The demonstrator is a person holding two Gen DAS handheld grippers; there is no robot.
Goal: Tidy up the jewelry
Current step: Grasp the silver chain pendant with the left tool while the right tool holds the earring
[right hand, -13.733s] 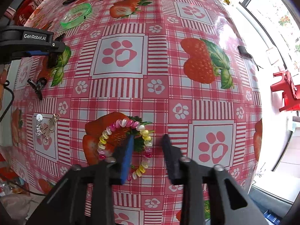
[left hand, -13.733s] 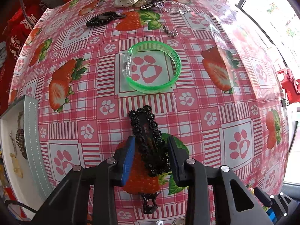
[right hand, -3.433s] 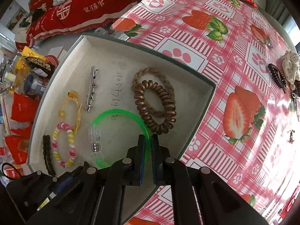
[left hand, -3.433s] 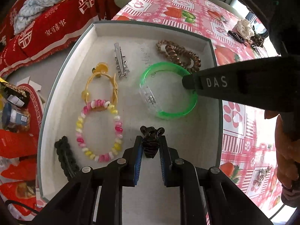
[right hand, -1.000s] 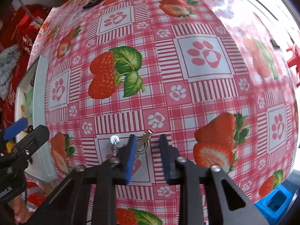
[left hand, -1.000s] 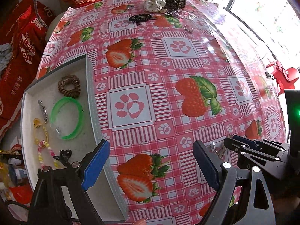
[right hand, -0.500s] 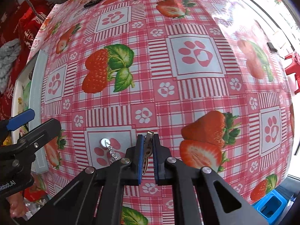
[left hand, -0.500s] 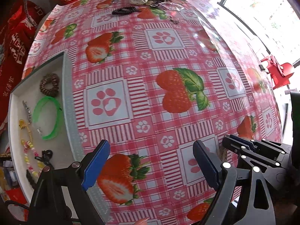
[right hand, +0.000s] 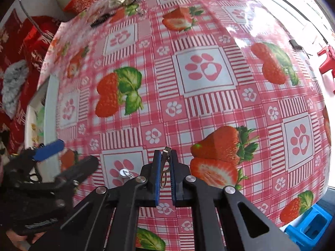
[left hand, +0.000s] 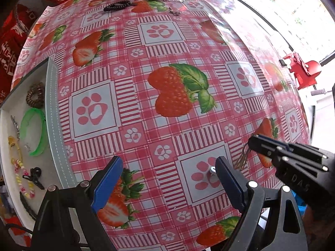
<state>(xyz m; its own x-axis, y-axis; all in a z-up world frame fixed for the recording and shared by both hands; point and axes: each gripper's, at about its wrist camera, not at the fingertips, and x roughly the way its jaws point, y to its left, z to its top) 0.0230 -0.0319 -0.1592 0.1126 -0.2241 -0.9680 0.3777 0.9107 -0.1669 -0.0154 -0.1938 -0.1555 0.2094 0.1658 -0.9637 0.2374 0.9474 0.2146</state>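
Bright daylight from blown-out windows point(left hand: 293, 10) glares on the tablecloth point(right hand: 209, 10); fisheye edges warp.

The only lettering that reads clearly is "DAS", in raised black capitals on the black body of the right gripper point(left hand: 254, 144), seen in the left wrist view at the right edge of the table. At the table's far left corner, red fabric point(left hand: 9, 48) beyond the edge carries large white Chinese characters, too distorted to read. The strawberry-and-paw tablecloth point(left hand: 167, 41) bears pictures only, no words. In the right wrist view nothing legible shows on the left gripper point(right hand: 69, 153).
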